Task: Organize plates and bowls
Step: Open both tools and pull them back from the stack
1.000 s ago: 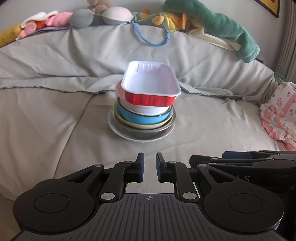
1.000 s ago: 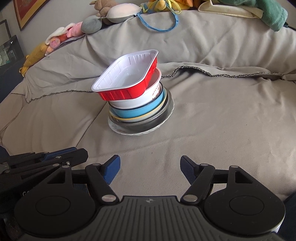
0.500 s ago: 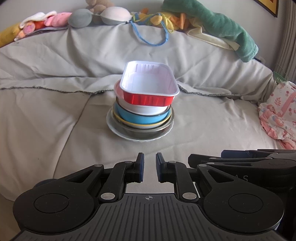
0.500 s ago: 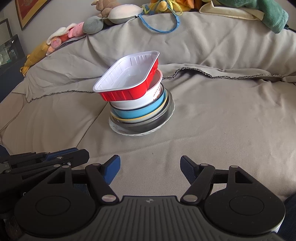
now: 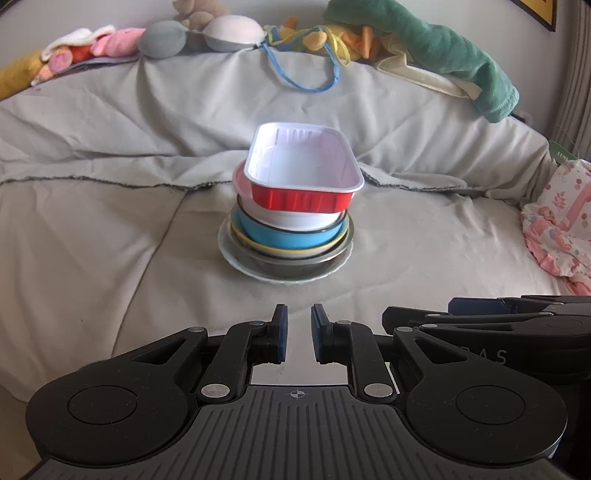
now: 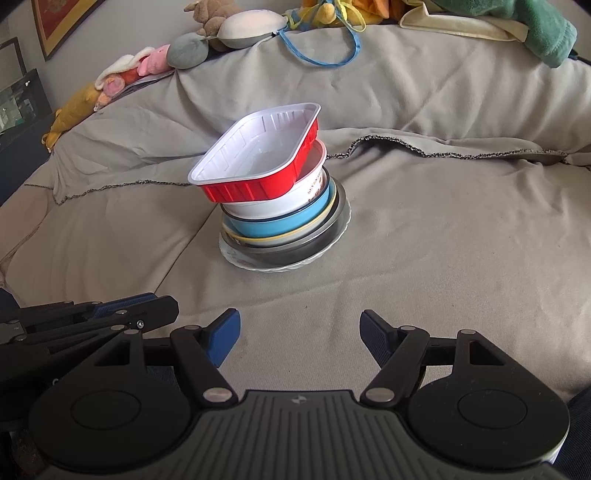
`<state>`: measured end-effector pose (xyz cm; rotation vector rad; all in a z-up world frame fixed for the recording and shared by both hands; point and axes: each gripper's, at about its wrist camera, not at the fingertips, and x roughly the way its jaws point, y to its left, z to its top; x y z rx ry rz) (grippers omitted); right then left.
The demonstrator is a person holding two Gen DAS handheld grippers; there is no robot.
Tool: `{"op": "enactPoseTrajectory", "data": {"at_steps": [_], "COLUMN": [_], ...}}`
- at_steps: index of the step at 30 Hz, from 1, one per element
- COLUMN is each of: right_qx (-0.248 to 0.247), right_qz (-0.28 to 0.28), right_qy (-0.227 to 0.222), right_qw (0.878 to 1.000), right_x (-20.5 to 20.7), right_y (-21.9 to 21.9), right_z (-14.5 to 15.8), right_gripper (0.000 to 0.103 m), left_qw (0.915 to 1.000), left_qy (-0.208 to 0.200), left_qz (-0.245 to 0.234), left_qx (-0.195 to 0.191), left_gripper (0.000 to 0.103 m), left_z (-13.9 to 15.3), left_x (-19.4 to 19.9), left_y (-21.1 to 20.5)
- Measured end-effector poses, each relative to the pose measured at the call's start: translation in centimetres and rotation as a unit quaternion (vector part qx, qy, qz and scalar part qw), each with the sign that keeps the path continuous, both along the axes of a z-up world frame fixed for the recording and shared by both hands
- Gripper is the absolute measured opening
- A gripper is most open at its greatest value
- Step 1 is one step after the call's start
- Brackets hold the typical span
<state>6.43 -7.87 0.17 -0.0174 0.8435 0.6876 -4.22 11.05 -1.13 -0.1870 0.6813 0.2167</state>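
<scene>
A stack of dishes stands on the grey sheet. On top is a red rectangular tray with a white inside [image 5: 303, 173] [image 6: 258, 158]. Under it sit a white bowl [image 5: 295, 218] [image 6: 273, 205], a blue bowl [image 5: 291, 240] [image 6: 280, 225], a yellow-rimmed dish, a dark metal bowl [image 5: 295, 264] and a white plate [image 5: 236, 258] [image 6: 236, 258] at the bottom. My left gripper [image 5: 297, 334] is nearly shut and empty, short of the stack. My right gripper [image 6: 299, 332] is open and empty, also short of it.
Soft toys [image 5: 92, 48], a blue cord [image 5: 306, 81] and a green towel [image 5: 443, 55] lie along the back ridge. A pink patterned cloth [image 5: 557, 229] lies at the right. A framed picture [image 6: 55, 22] hangs at the left.
Both grippers have drifted slightly; the stack sits a touch nearer the middle of the right wrist view. The jaws have not changed and nothing was touched.
</scene>
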Motion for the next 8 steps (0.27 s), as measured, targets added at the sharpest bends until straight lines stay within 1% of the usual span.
{"op": "enactPoseTrajectory", "data": {"at_steps": [5, 8], "right_qx": [0.004, 0.01], "right_qz": [0.013, 0.016], "right_qy": [-0.006, -0.006], "right_qw": [1.0, 1.0], "right_x": [0.4, 1.4], "right_y": [0.1, 0.0], "right_z": [0.1, 0.0], "right_gripper": [0.072, 0.072], "left_qw": [0.9997, 0.9992], "left_qy": [-0.012, 0.001], "left_qz": [0.017, 0.037], "left_qx": [-0.009, -0.016], "left_gripper": [0.018, 0.018], "left_z": [-0.1, -0.7], "left_x": [0.6, 2.0], "left_y": [0.8, 1.8]}}
